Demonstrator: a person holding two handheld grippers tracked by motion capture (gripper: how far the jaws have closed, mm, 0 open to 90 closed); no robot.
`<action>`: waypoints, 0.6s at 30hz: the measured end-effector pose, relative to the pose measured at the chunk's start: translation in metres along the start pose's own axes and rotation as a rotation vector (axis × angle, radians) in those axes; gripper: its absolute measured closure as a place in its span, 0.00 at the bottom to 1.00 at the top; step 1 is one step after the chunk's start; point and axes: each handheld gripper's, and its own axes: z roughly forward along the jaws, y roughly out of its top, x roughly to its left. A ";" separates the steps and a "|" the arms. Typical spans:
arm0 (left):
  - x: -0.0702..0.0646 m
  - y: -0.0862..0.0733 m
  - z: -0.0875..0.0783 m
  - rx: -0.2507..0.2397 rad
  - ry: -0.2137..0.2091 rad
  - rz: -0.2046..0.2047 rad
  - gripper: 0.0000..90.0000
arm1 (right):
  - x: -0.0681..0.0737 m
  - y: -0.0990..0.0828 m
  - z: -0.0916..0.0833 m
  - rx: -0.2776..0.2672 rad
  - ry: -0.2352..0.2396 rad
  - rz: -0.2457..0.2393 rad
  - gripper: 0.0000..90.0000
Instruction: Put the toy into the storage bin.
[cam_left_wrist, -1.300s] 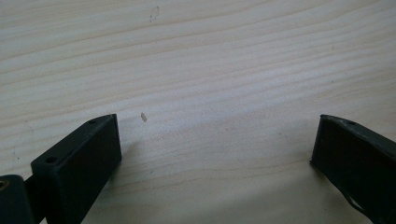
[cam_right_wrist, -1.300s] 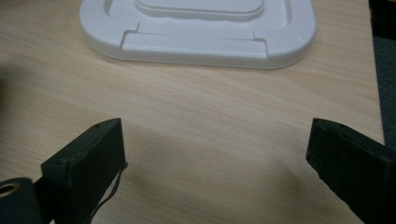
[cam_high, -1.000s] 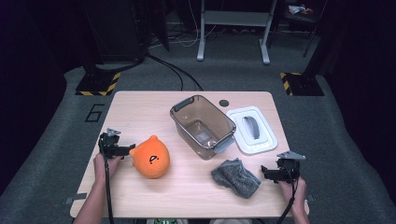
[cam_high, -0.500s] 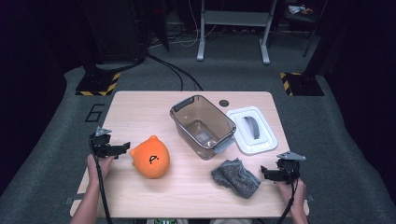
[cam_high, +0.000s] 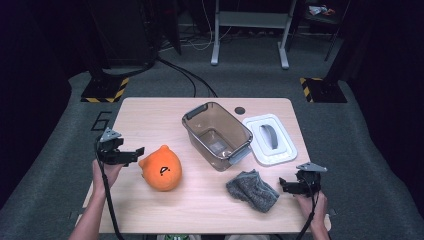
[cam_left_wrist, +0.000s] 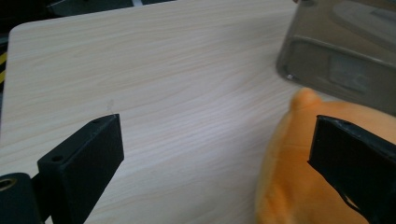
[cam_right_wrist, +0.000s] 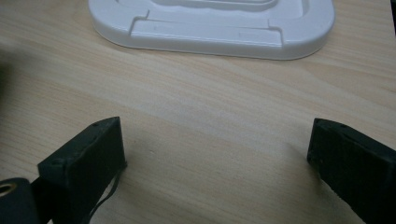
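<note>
High view: the left hand-held gripper (cam_high: 131, 153) is being held open at nine o'clock, just beside the orange plush (cam_high: 161, 168). The grey cloth (cam_high: 252, 189) is lying on the desk (cam_high: 150, 115); the right hand-held gripper (cam_high: 286, 186), at three o'clock of it, is being kept open.

the plush toy (cam_high: 161, 168) is bright orange with a small black mark on its front. the surface (cam_high: 165, 117) is pale wood with a fine light-brown grain. the storage bin (cam_high: 217, 135) is smoky translucent brown with grey handles, and its lid (cam_high: 270, 139) is white with a grey handle in the middle. the cloth (cam_high: 252, 189) is mottled dark grey. both claws, left claw (cam_high: 134, 152) and right claw (cam_high: 284, 186), are matt black. the floor (cam_high: 380, 150) is dark grey carpet, with yellow-and-black hazard stripes (cam_high: 106, 91) on the stand feet.
</note>
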 end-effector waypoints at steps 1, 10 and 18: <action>-0.003 0.002 -0.001 0.001 -0.007 0.007 0.03 | 0.000 0.000 0.000 0.000 0.000 0.000 0.03; -0.039 0.005 -0.011 -0.001 -0.098 0.070 0.02 | 0.000 0.000 0.000 0.001 0.002 0.004 0.03; -0.063 -0.001 -0.008 0.038 -0.150 0.114 0.01 | 0.000 0.000 0.000 0.001 0.002 0.004 0.03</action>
